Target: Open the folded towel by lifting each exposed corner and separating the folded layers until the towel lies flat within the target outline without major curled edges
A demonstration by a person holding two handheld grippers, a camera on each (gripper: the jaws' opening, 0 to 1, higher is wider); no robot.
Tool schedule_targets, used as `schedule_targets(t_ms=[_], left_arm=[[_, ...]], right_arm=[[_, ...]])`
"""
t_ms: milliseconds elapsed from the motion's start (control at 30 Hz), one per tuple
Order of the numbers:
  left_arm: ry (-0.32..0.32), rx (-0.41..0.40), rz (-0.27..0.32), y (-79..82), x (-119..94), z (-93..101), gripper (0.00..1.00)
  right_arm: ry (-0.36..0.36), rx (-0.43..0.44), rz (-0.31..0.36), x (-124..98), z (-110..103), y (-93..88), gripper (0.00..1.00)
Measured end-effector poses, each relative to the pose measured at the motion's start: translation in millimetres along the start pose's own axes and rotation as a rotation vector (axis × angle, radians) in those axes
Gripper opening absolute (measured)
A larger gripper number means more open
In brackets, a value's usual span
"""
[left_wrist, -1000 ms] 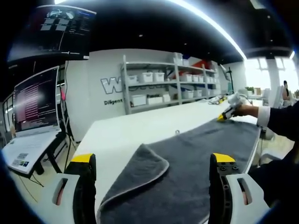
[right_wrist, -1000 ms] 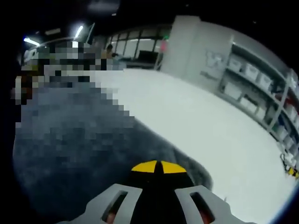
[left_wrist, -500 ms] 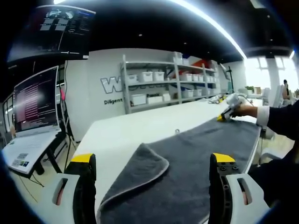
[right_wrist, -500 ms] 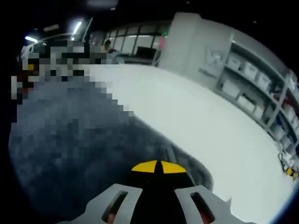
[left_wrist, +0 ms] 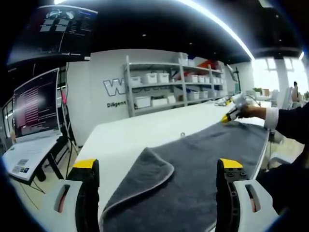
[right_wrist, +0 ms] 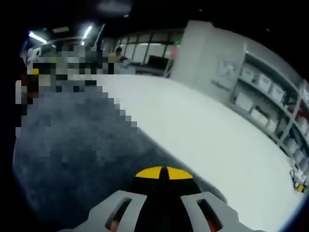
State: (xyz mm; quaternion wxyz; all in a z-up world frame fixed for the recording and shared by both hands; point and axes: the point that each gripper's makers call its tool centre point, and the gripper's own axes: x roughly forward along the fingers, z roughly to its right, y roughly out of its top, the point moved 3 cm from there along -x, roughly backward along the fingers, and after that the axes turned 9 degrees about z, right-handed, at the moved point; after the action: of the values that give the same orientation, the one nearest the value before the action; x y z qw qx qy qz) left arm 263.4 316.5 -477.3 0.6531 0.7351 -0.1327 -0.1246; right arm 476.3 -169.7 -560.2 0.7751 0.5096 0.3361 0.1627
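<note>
We see the towel (left_wrist: 203, 169) running lengthwise along the worktop (left_wrist: 145, 133); its curled near corner lies ahead of our wide-open left tool (left_wrist: 157, 169); the right tool (right_wrist: 164, 173), jaws closed together, pinches the far corner.

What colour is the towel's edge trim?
Light grey piping on the dark grey towel, clearest in the left gripper view.
</note>
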Motion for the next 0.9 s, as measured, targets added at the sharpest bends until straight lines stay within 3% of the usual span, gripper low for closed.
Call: schedule_targets(t_ms=[433,667,900], left_arm=[[0.007,-0.007,0.004,1.0,-4,-5.8,0.99],[-0.003,0.021,-0.021,-3.8,-2,-2.7,1.00],[0.000,0.019,-0.017,-3.1,-4,-4.2,1.00]], right_arm=[[0.116,0.051,0.000,28,-30,9.6,0.00],[0.131,0.016,-0.055,38,-39,1.4,0.00],[0.112,0.001,-0.050,40,-41,-0.6,0.00]])
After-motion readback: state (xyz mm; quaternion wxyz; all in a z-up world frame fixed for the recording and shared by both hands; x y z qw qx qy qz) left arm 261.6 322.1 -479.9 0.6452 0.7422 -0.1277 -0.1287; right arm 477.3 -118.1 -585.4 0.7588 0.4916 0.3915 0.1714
